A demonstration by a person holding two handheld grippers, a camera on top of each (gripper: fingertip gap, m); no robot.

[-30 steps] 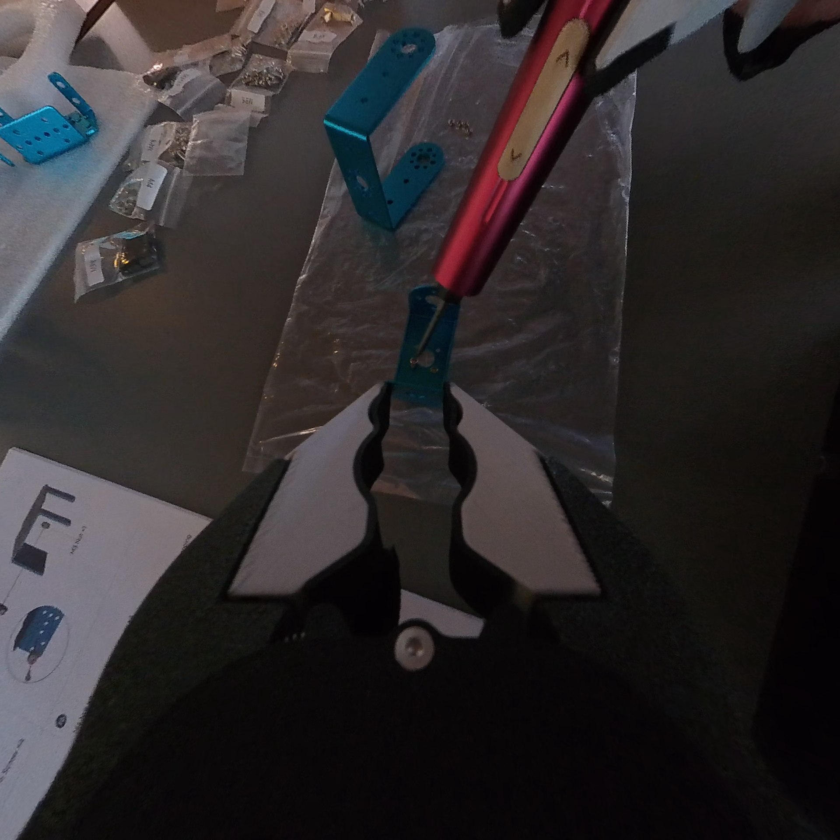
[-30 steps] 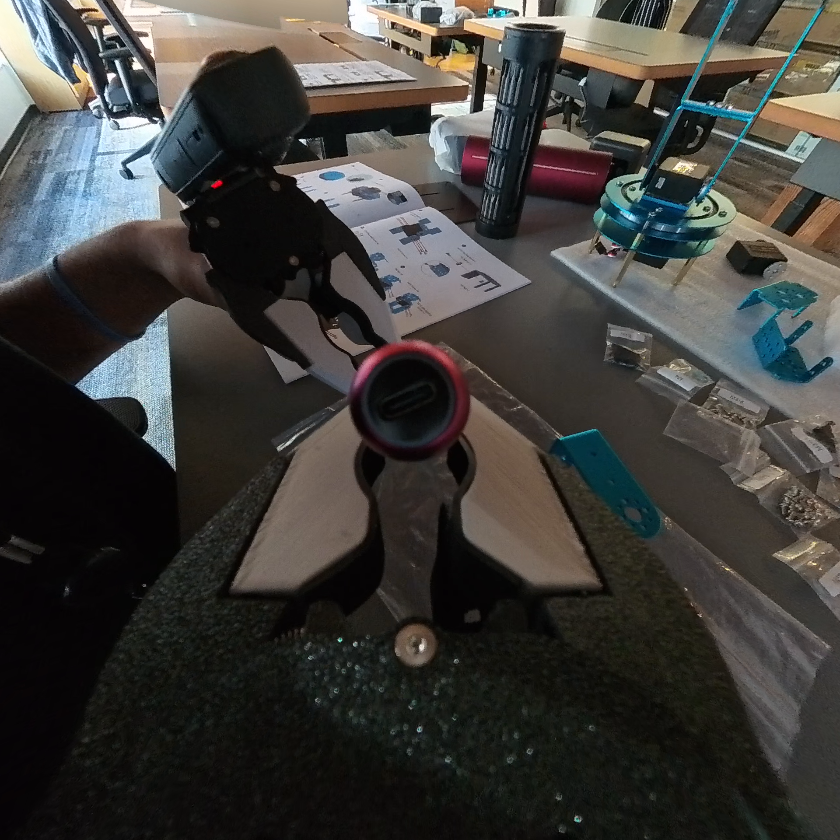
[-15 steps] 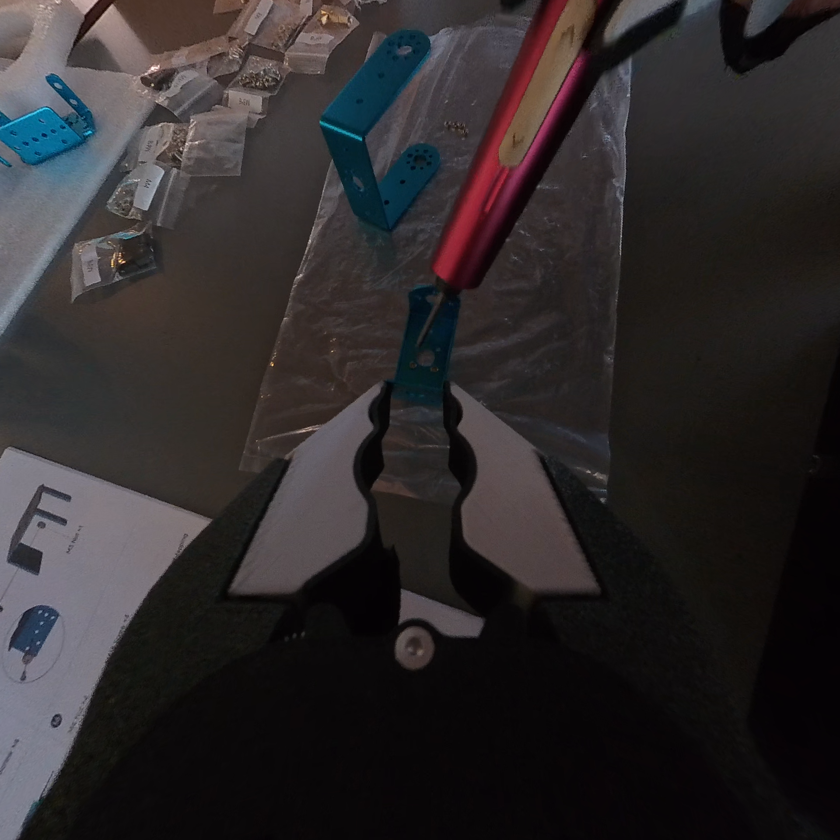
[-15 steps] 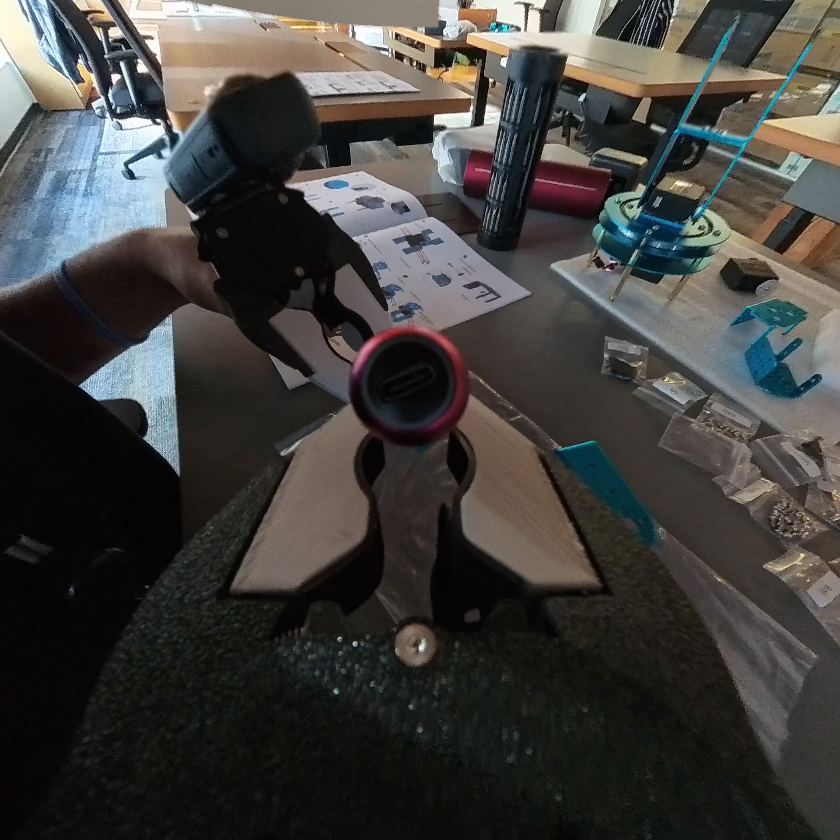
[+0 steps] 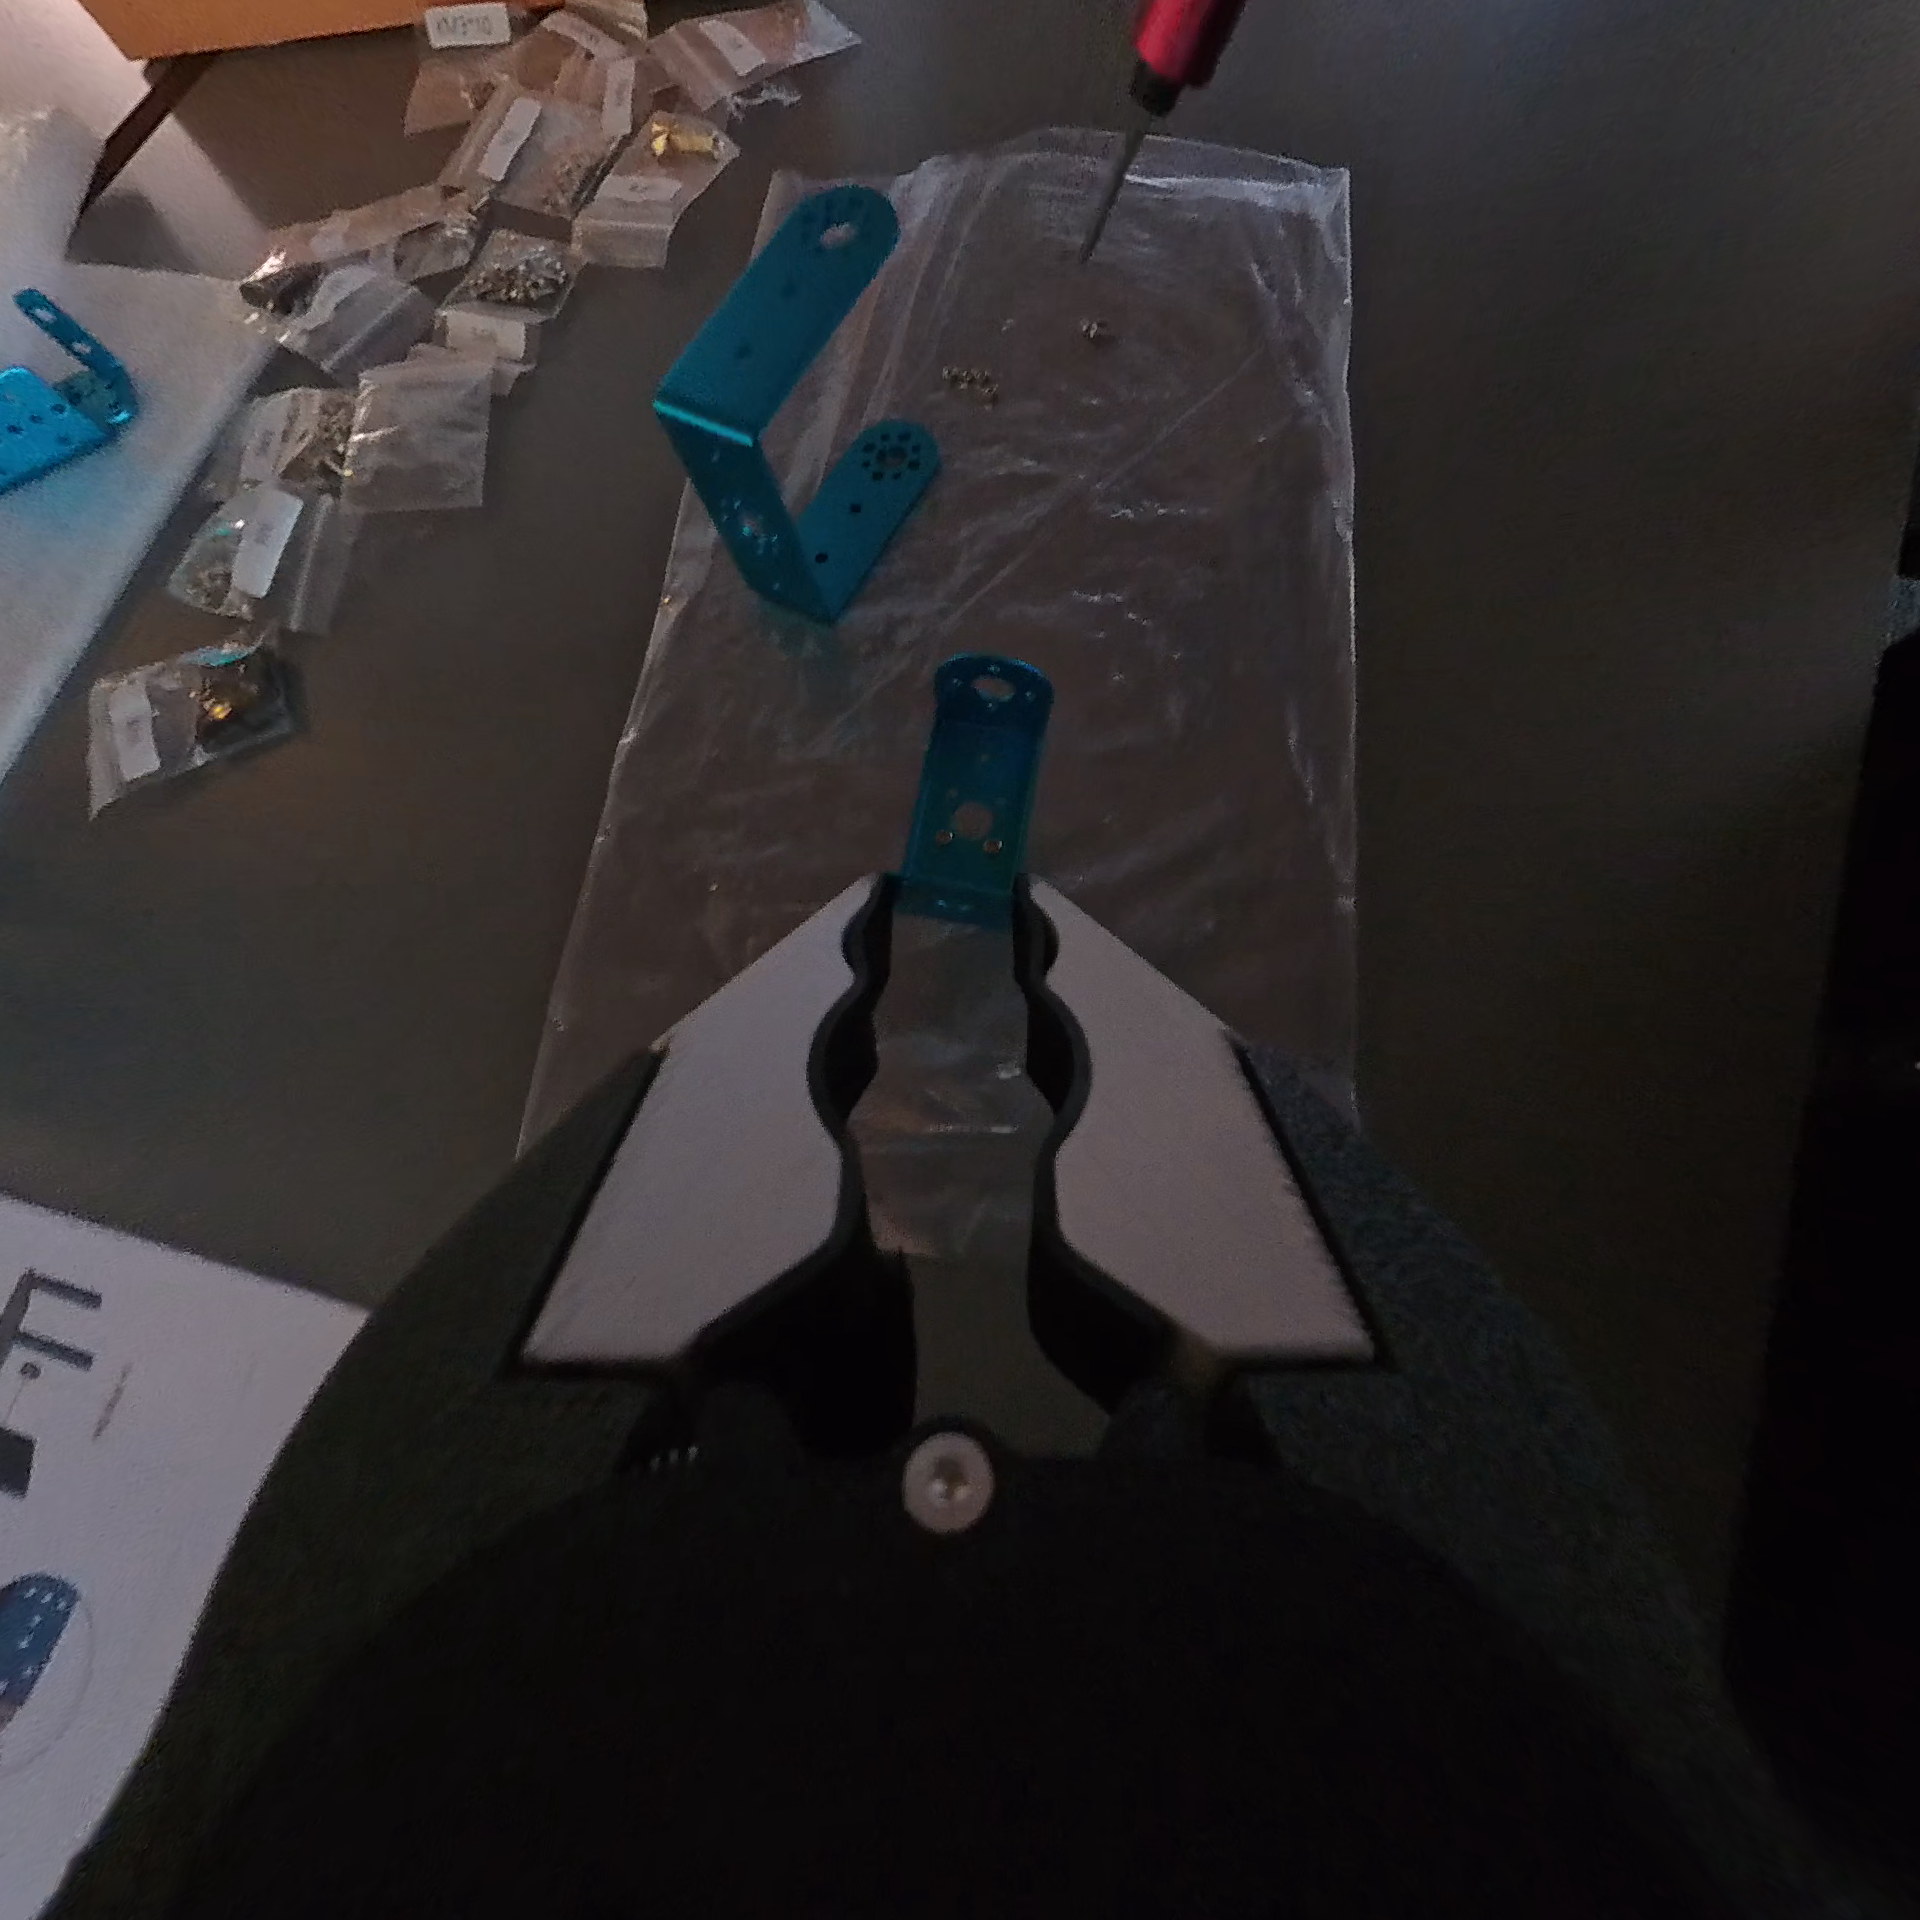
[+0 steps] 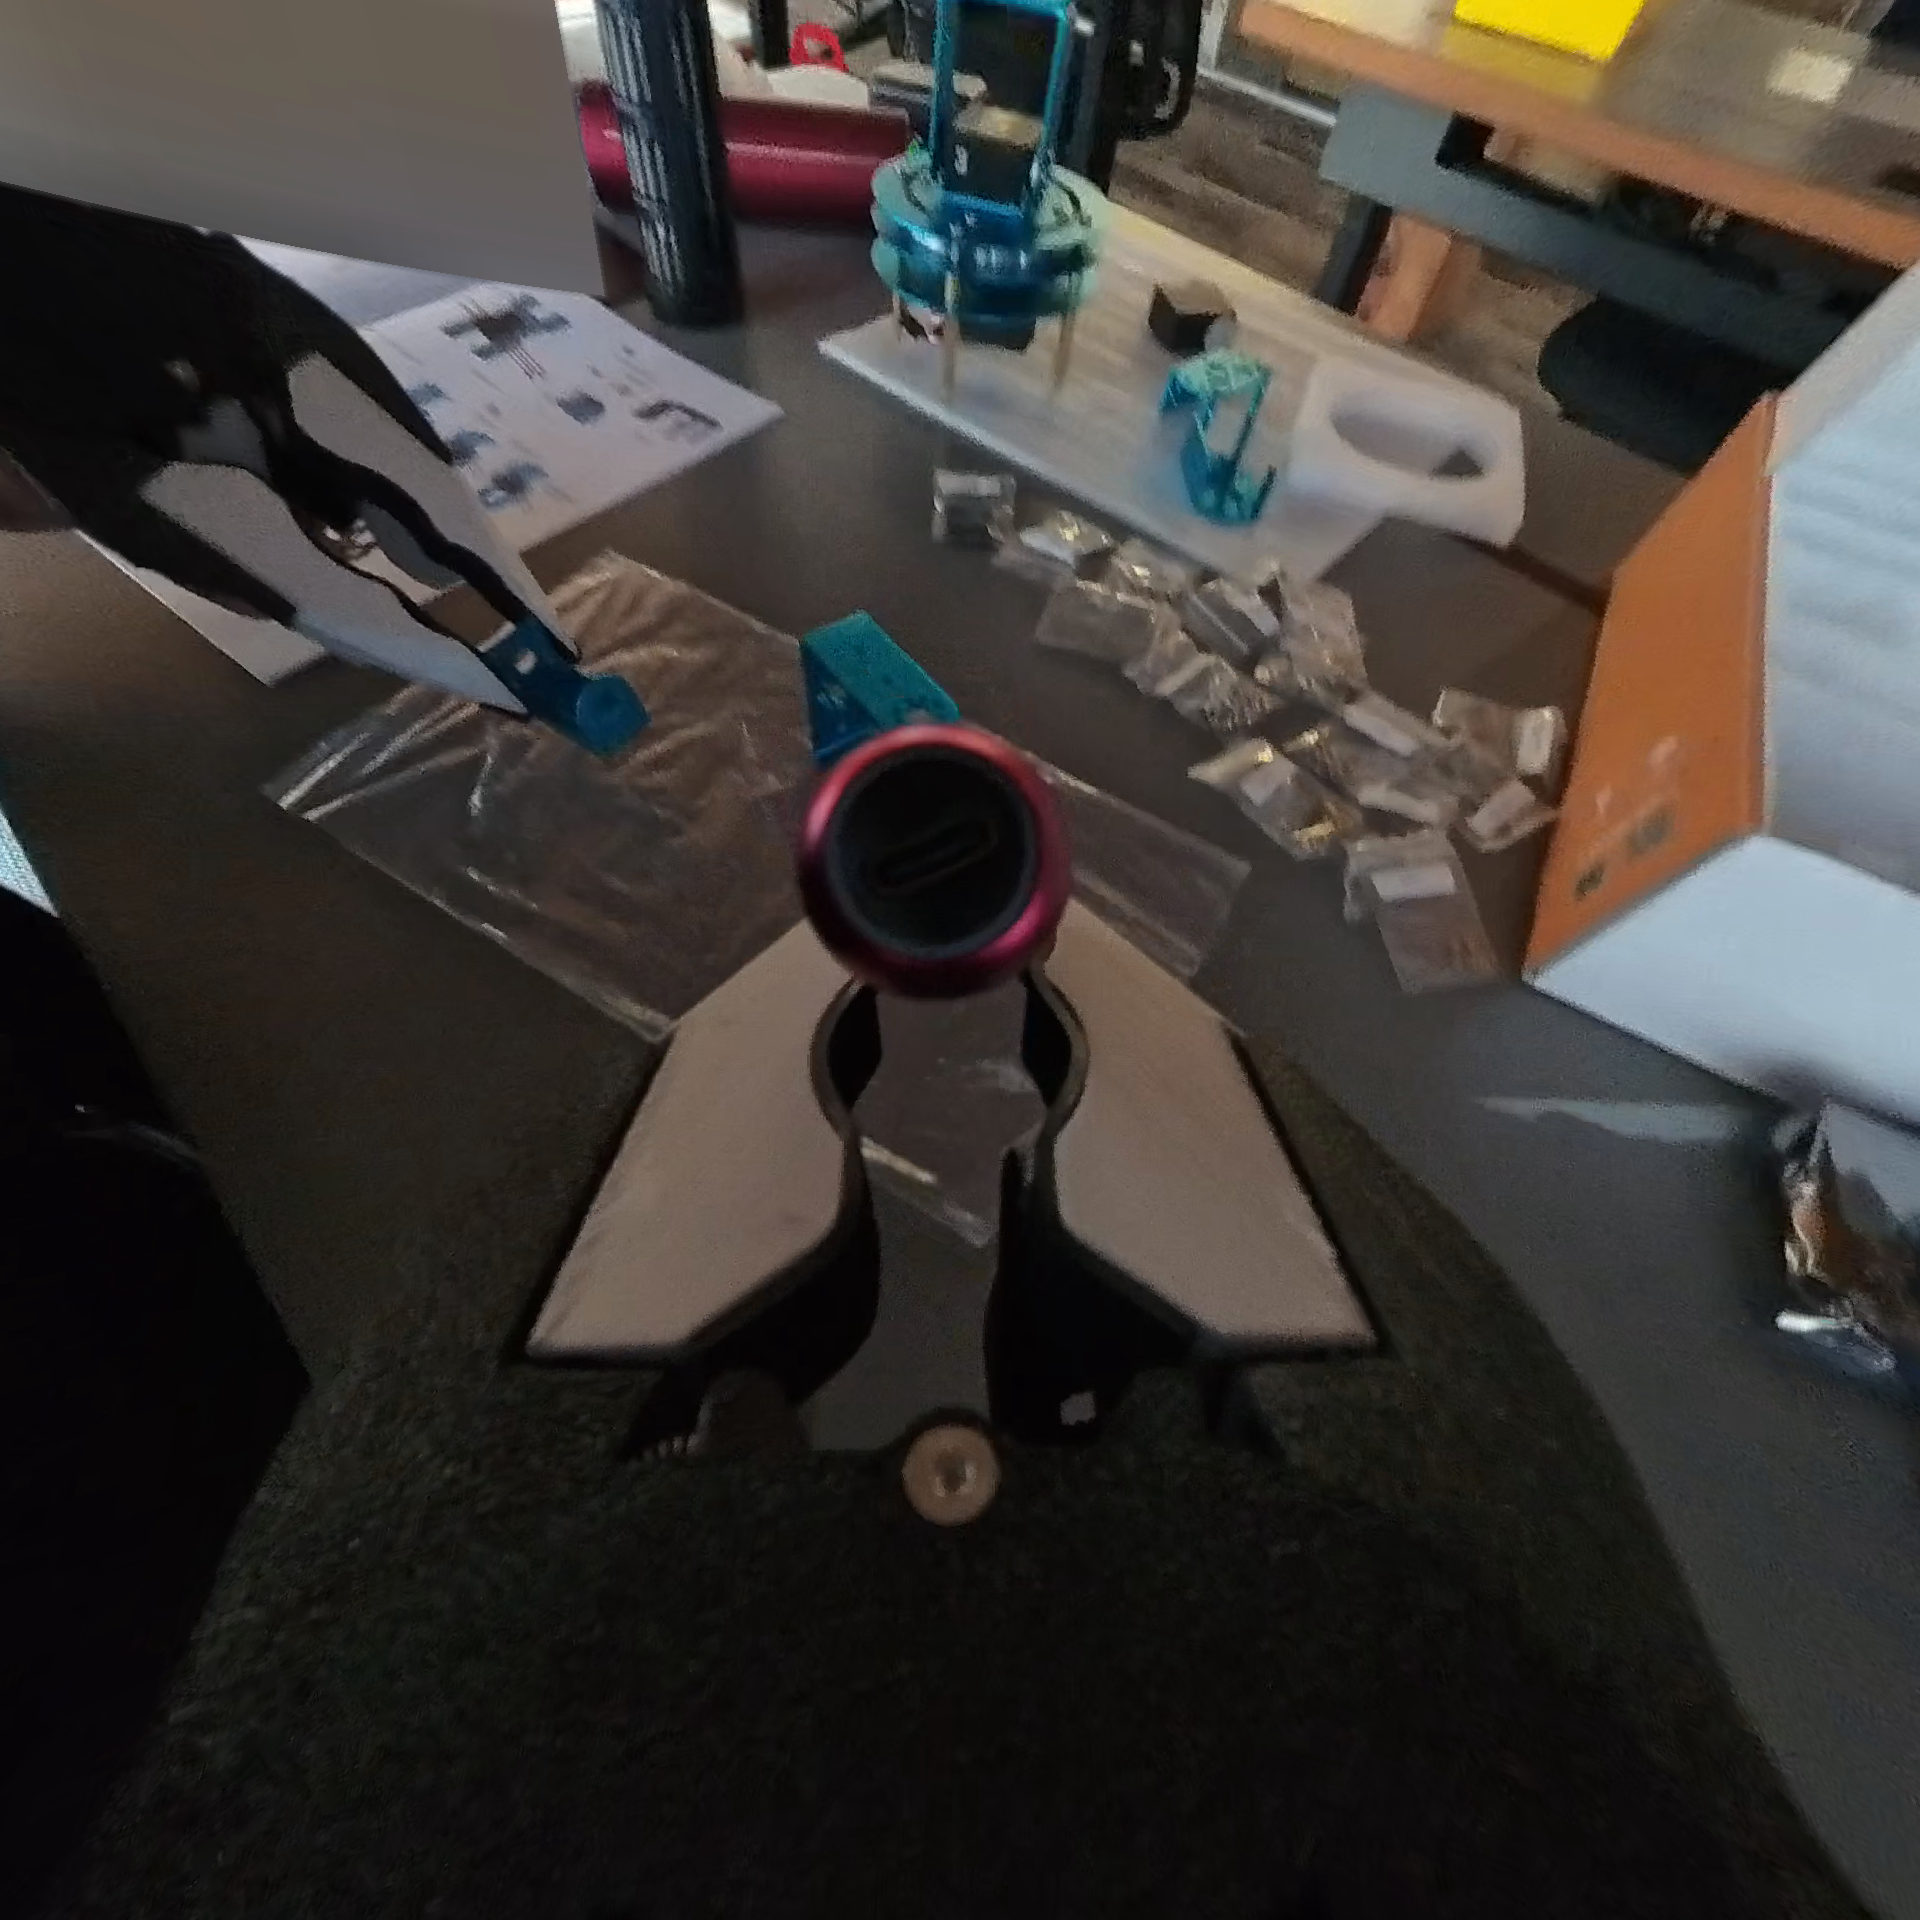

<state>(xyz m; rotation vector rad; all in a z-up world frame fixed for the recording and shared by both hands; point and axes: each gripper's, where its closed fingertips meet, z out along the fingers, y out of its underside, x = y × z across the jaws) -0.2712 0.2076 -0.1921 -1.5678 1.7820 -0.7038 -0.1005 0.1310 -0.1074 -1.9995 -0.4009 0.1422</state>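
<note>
1. Here your left tongs (image 5: 956,891) are clenched on the near end of a small blue bracket (image 5: 975,790), which sticks out forward over the clear plastic sheet (image 5: 1195,582) on the dark desk (image 5: 416,831).
2. In your right wrist view the same bracket points down toward the sheet, its far rounded end low over the plastic; whether it touches cannot be told.
3. Your right tongs (image 6: 940,971) are clenched on a red screwdriver (image 6: 932,860), seen end-on with its rear cap facing the camera.
4. In the left wrist view its thin bit (image 5: 1112,187) points down at the far part of the sheet, well apart from the held bracket and near a few tiny loose screws (image 5: 971,382).
5. A larger U-shaped blue bracket (image 5: 790,416) stands on the left edge of the sheet.
6. Left of the sheet lie many small clear bags (image 5: 416,343) of hardware.
7. A white printed booklet (image 5: 125,1382) lies at your near left.
8. An orange and white box (image 6: 1714,727) stands on the right side of the desk.
</note>
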